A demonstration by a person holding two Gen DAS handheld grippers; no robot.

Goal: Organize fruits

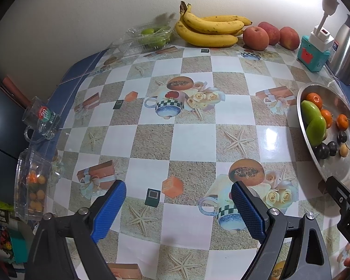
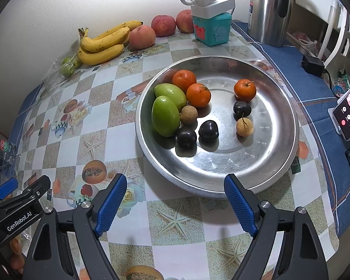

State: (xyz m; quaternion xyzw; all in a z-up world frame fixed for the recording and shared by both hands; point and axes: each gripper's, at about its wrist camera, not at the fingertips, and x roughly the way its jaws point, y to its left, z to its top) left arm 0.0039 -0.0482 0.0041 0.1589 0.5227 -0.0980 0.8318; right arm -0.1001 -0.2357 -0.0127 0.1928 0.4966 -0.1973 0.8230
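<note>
White wall and a table point(image 2: 119, 149) covered with a checked, printed cloth form the setting. Taking the metal bowl point(image 2: 277, 158) as the landmark: it holds two green mangoes point(image 2: 165, 116) against its left wall, three oranges point(image 2: 198, 95) toward its far side, one of them apart to the right, three dark plums point(image 2: 208, 130) and two small brown round fruits point(image 2: 244, 127) near its middle. Beyond the bowl, against the wall, lie a bunch of bananas point(image 2: 102, 44) and, right of them, three red apples point(image 2: 163, 25). Left of the bananas sits a clear plastic box of green fruits point(image 1: 151, 37). A teal box point(image 2: 212, 29) bearing a white power strip point(image 2: 212, 2) stands behind the bowl, with a steel kettle point(image 2: 268, 11) to its right. Far left of the bowl, at the table edge, stand a glass mug point(image 1: 40, 120) and a clear tray of small orange fruits point(image 1: 33, 184). A phone point(image 2: 348, 114) stands to the right of the bowl.

The right gripper point(image 2: 172, 206) hovers just in front of the bowl's near rim, jaws spread wide and holding nothing. The left gripper point(image 1: 177, 210) hangs over bare cloth well left of the bowl, jaws likewise wide apart and empty.
</note>
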